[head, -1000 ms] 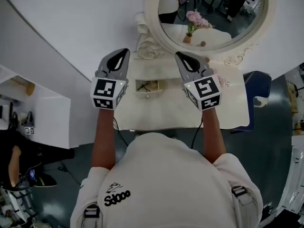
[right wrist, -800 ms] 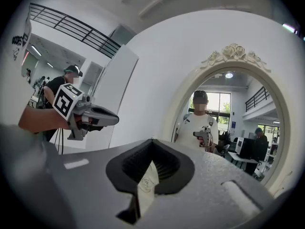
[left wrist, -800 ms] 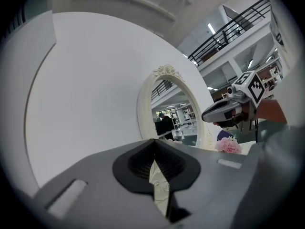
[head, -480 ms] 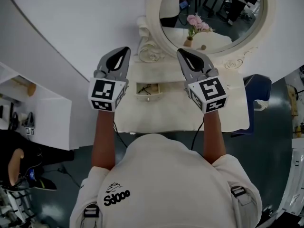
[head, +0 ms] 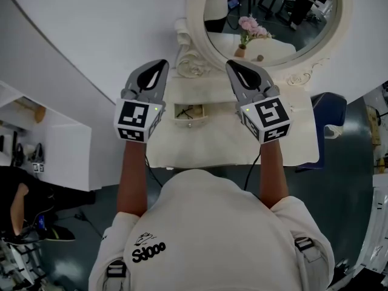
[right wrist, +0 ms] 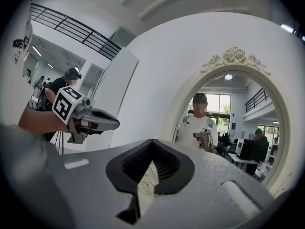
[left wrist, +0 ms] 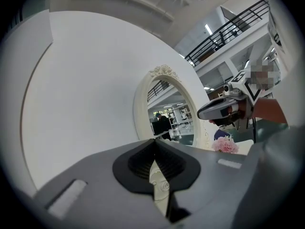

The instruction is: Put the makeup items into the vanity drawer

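Left tongs (head: 160,63) and right tongs (head: 231,65) are pressed together, empty, above the table (head: 206,144). Thin dark makeup items (head: 188,110) lie in the open drawer (head: 189,122) toward the back-left corner. They are probably light and slippery, so pinch mid-length.

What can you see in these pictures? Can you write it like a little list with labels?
place: white dressing table against a white wall
mirror: oval, with a carved white frame
drawer: open, some dark things inside, too small to tell what
flowers: pink, on the table by the mirror
left gripper: jaws shut, nothing in them, held above the table
right gripper: jaws shut, nothing in them, held above the table
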`<move>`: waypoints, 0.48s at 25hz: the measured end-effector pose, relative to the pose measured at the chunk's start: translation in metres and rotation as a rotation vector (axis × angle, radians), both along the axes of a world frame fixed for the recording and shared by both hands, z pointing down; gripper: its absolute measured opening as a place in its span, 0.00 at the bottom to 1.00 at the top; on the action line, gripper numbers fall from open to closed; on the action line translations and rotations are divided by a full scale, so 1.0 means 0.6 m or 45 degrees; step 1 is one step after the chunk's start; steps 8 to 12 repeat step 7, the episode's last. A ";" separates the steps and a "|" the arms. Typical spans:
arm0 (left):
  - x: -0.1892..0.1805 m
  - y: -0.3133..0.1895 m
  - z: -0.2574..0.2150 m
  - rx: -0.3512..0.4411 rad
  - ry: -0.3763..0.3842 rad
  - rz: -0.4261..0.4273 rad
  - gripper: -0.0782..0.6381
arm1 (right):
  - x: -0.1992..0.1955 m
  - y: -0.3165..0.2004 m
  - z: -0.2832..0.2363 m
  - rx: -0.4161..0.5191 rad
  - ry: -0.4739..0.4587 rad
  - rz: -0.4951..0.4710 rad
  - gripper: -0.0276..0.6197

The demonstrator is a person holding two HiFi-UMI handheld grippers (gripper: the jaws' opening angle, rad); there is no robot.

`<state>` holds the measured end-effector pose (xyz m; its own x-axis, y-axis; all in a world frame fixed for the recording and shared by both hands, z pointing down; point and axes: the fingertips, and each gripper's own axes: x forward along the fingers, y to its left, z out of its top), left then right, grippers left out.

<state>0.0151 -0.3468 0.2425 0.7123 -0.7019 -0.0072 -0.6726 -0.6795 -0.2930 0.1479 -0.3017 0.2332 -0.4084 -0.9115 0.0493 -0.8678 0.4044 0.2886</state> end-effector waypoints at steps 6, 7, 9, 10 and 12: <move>0.003 0.002 0.002 0.006 0.000 0.017 0.13 | -0.002 0.000 0.002 0.003 -0.002 0.003 0.05; 0.003 0.002 0.004 0.006 0.001 0.019 0.13 | -0.002 0.000 0.002 0.004 -0.003 0.004 0.05; 0.003 0.002 0.004 0.006 0.001 0.019 0.13 | -0.002 0.000 0.002 0.004 -0.003 0.004 0.05; 0.003 0.002 0.004 0.006 0.001 0.019 0.13 | -0.002 0.000 0.002 0.004 -0.003 0.004 0.05; 0.003 0.002 0.004 0.006 0.001 0.019 0.13 | -0.002 0.000 0.002 0.004 -0.003 0.004 0.05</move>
